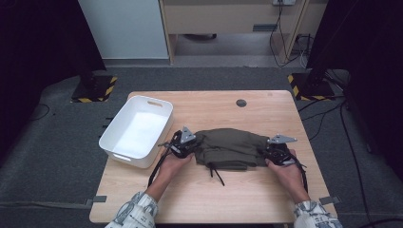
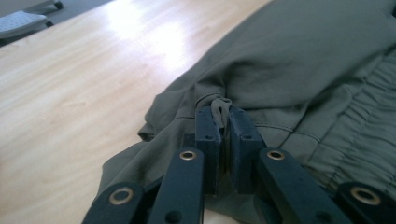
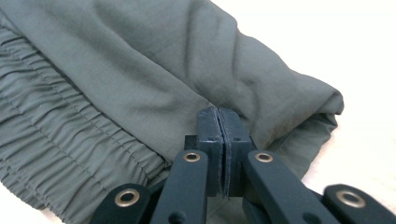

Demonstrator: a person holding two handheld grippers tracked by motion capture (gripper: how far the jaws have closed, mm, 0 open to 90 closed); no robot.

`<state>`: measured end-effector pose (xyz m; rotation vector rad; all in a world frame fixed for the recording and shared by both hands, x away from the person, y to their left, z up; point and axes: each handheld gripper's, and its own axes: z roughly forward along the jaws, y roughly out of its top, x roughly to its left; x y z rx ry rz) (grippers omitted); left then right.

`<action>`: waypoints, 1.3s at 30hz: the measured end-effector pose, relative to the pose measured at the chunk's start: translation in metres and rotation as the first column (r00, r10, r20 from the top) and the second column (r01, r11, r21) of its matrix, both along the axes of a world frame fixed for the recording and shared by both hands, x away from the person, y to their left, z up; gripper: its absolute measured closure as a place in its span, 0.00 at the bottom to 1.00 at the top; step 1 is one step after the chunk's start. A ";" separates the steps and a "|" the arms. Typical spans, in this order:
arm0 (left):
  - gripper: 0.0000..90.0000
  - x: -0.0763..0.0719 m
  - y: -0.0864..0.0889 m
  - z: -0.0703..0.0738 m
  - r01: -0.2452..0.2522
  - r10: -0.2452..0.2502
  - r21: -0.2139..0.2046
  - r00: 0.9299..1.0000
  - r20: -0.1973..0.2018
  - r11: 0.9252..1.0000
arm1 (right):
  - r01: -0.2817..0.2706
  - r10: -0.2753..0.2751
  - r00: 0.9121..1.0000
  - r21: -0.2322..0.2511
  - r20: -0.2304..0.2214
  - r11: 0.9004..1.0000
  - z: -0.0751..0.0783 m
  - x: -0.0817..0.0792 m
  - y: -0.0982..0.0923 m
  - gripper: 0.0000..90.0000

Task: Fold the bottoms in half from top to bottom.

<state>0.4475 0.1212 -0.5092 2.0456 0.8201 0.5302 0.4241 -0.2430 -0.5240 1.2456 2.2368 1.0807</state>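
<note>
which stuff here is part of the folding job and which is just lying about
In use:
- olive green trousers, folded on the table
- left gripper, shut on a pinch of cloth
- right gripper, shut at the other end

Lying about:
- white plastic bin

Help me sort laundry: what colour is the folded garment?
Olive green garment, plain, clearest in the right gripper view.

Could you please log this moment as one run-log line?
left gripper: shut on olive garment | right gripper: shut on olive garment | garment folded on table
</note>
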 end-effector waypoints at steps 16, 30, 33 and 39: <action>0.40 -0.008 0.013 0.009 -0.038 0.040 -0.055 0.999 0.032 0.998 | 0.015 -0.014 1.000 0.040 -0.025 0.999 -0.006 0.005 -0.008 0.99; 0.28 0.003 -0.017 -0.002 -0.003 0.003 -0.034 1.000 0.021 0.999 | 0.013 -0.012 0.999 0.052 -0.033 0.999 -0.007 0.006 -0.009 0.99; 0.41 0.002 -0.025 -0.004 0.023 -0.022 -0.013 0.999 0.023 1.000 | 0.012 -0.011 0.999 0.053 -0.034 0.999 -0.007 0.005 -0.009 0.99; 0.78 0.003 -0.031 -0.010 0.027 -0.028 0.021 1.000 0.014 0.999 | 0.017 -0.016 0.999 0.050 -0.031 0.999 -0.007 0.005 -0.008 0.99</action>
